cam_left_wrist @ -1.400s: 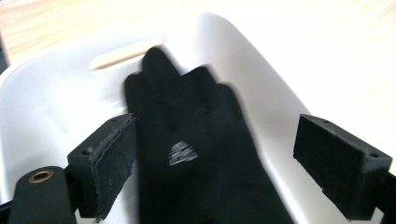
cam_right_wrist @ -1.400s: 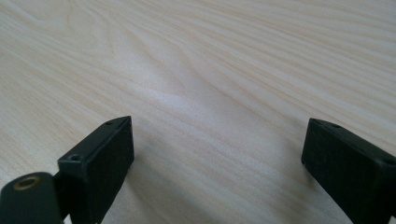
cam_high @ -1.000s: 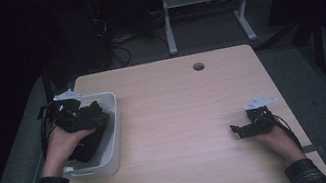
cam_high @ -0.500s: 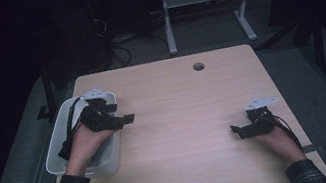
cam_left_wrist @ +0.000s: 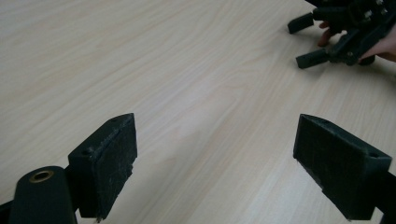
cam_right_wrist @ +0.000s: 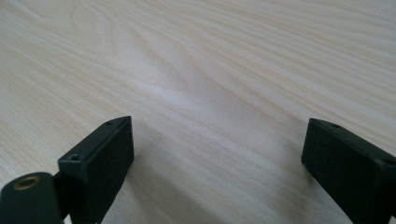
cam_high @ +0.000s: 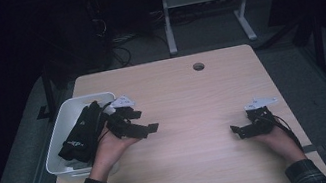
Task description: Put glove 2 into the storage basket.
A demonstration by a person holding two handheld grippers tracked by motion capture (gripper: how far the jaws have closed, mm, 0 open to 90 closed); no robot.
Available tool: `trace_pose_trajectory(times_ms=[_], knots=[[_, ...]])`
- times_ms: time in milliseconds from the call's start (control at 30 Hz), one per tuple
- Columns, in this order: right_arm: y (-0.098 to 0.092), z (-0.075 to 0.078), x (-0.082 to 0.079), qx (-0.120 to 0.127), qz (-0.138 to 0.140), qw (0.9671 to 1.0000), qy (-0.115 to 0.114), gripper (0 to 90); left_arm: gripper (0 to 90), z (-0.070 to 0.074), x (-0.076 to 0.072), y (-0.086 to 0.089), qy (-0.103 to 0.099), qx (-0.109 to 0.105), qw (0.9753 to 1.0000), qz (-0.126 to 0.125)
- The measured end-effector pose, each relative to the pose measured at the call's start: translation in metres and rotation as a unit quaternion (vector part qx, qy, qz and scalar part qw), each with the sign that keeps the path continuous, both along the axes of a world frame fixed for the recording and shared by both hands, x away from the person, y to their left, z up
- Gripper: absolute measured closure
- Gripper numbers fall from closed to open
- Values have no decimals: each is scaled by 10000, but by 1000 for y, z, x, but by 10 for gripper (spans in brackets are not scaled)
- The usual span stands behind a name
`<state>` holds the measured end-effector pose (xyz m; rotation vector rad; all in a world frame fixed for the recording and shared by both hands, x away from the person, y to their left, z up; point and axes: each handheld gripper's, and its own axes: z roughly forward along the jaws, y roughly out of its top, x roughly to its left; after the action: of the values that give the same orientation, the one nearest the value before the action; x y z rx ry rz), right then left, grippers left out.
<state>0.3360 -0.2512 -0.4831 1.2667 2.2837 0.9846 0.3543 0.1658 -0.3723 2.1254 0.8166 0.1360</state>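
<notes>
Black fabric item lies in white bin at desk left edge. L gripper just beside bin, above desk, fingers wide apart, empty. R gripper well apart, near right edge, fingers wide apart, empty.

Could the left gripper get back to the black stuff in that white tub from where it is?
Probably yes. The left gripper hangs open over bare table beside the white tub, whose top is open, and the black items lie heaped in it with nothing between.
</notes>
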Motion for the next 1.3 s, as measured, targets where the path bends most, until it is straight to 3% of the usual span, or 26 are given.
trace_pose_trajectory(times_ms=[400, 733, 800, 900, 1000, 1100, 1300], knots=[[0, 0, 0, 6, 10, 10000, -2, 90, 128, -32, -12, -36, -39, 62, 9996, -259], [0, 0, 0, 9, 14, 10000, 1, 90, 131, -58, -19, -50, -29, 191, 9992, -353], [0, 0, 0, 13, 12, 10000, 5, 90, 131, -60, -19, -51, -66, 232, 9989, -392], [0, 0, 0, 15, 11, 10000, 7, 90, 131, -70, -22, -56, -173, 479, 9975, -484], [0, 0, 0, 13, 17, 10000, -2, 90, 131, -80, -24, -59, -42, 436, 9978, -494], [1, 0, 0, 15, 12, 10000, 0, 90, 133, -89, -27, -63, -193, 638, 9961, -580], [1, 0, 0, 20, 19, 10000, 1, 90, 132, -99, -27, -65, -186, 752, 9953, -580]])
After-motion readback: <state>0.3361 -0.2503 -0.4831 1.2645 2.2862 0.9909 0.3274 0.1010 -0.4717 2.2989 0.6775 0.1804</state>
